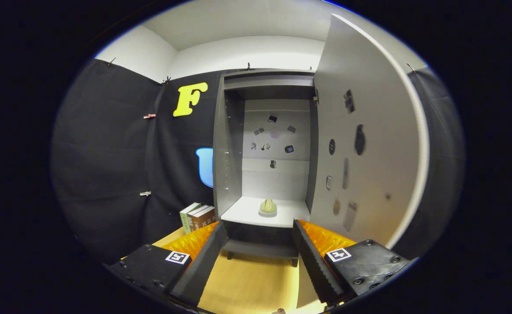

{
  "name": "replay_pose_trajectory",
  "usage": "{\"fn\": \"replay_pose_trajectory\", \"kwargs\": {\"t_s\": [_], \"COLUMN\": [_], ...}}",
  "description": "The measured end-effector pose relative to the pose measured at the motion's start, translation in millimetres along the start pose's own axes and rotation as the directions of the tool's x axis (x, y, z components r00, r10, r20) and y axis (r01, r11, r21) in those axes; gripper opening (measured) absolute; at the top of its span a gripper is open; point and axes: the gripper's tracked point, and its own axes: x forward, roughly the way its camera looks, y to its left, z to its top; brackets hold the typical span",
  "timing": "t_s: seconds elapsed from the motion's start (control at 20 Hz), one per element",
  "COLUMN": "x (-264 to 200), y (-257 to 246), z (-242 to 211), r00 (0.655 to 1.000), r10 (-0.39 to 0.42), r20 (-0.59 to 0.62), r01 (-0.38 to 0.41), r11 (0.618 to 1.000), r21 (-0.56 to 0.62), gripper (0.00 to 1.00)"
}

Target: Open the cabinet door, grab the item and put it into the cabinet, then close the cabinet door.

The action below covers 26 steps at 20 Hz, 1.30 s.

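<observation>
A tall grey cabinet stands straight ahead on the wooden table. Its door is swung wide open to the right, its inner face dotted with small stickers. On the cabinet's bottom shelf sits a small pale yellow-green item on a light base, beyond my fingers. My gripper is open, its fingers spread wide with nothing between them, held back from the cabinet's front edge.
A few books stand upright on the table just left of the cabinet. Black cloth walls close in on the left and behind. The open door blocks the right side. Stickers mark the cabinet's back panel.
</observation>
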Motion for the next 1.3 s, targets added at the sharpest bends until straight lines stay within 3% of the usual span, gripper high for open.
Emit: {"fn": "replay_pose_trajectory", "kwargs": {"t_s": [0.1, 0.35, 0.6, 0.7, 1.3], "x": [-36, -101, -115, -109, -46], "y": [-8, -77, -167, -185, -175], "z": [0, 1, -4, -1, -7], "r00": [0.999, 1.0, 0.992, 0.992, 0.994], "r10": [0.04, 0.011, -0.118, -0.12, 0.108], "r20": [0.014, 0.026, 0.034, 0.039, 0.001], "r01": [-0.04, -0.012, 0.115, 0.118, -0.108], "r11": [0.999, 0.999, 0.991, 0.991, 0.993], "r21": [0.006, 0.043, 0.065, 0.065, 0.052], "gripper": [0.98, 0.98, 0.98, 0.98, 0.98]}}
